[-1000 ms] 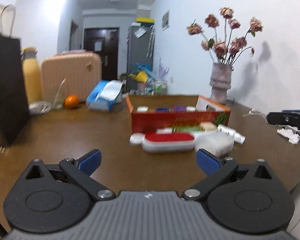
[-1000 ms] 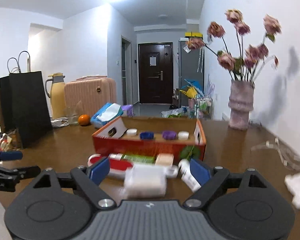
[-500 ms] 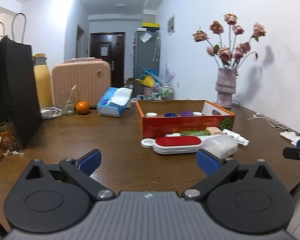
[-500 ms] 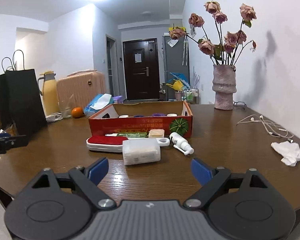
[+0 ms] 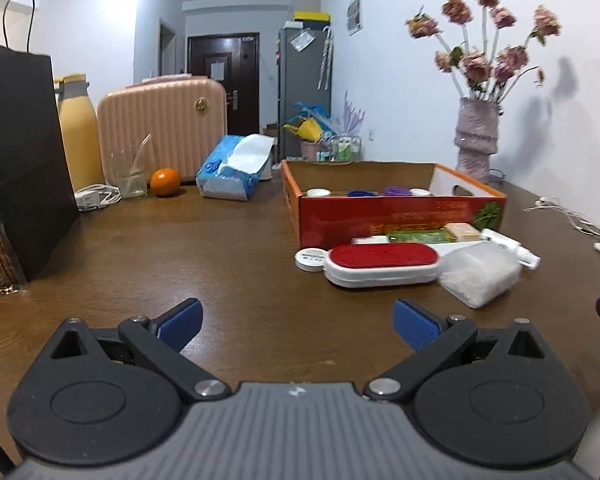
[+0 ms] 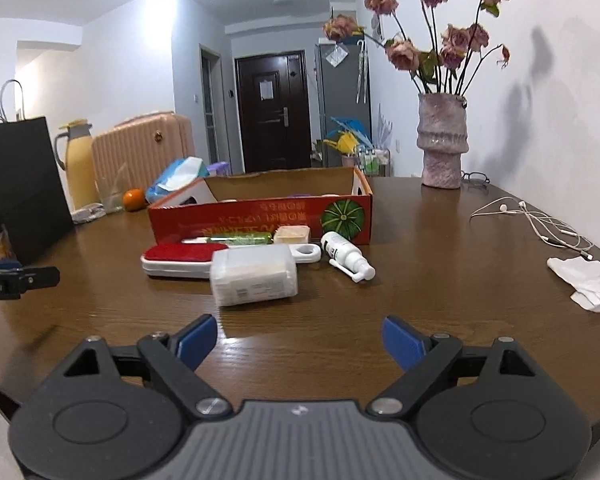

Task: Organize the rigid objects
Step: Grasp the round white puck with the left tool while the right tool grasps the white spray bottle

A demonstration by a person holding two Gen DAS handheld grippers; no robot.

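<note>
Here, on the brown worktop (image 6: pixel 420 240): red brush (image 6: pixel 180 258), clear box (image 6: pixel 254 276) and white spray bottle (image 6: pixel 346 258), just in front of the orange box (image 6: pixel 260 220). Left hand-held gripper (image 5: pixel 296 320) and right hand-held gripper (image 6: pixel 300 338): both wide, holding nothing.

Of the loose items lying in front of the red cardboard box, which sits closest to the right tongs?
The translucent white plastic box. It lies nearest the camera, ahead of the red-topped lint brush, the white spray bottle and the green pack, which all sit nearer the cardboard box.
</note>
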